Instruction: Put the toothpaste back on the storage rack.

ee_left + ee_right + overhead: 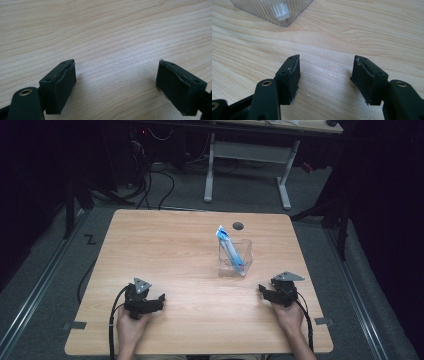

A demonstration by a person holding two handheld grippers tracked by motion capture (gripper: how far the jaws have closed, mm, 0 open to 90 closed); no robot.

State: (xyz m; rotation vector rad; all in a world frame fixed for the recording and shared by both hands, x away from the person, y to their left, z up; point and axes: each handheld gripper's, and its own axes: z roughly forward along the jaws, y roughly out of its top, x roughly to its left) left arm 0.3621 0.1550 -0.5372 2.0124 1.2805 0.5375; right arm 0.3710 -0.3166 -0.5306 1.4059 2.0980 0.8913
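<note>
A clear plastic box (235, 258) stands right of the table's middle, with a blue and white packet (228, 247) leaning upright inside it. Its corner (277, 12) fills the top left of the right gripper view. My left gripper (159, 302) rests on the wood near the front left, held by a hand; its jaws stand wide apart over bare wood (116, 75). My right gripper (262, 290) lies at the front right, just below and right of the box, also open with nothing between its pads (325, 75).
The light wooden table (165, 245) has a dark cable hole (238, 225) near its far edge. Cables trail from both grippers off the front edge. Beyond the table stand a white desk frame (247, 162) and loose cables on the grey floor.
</note>
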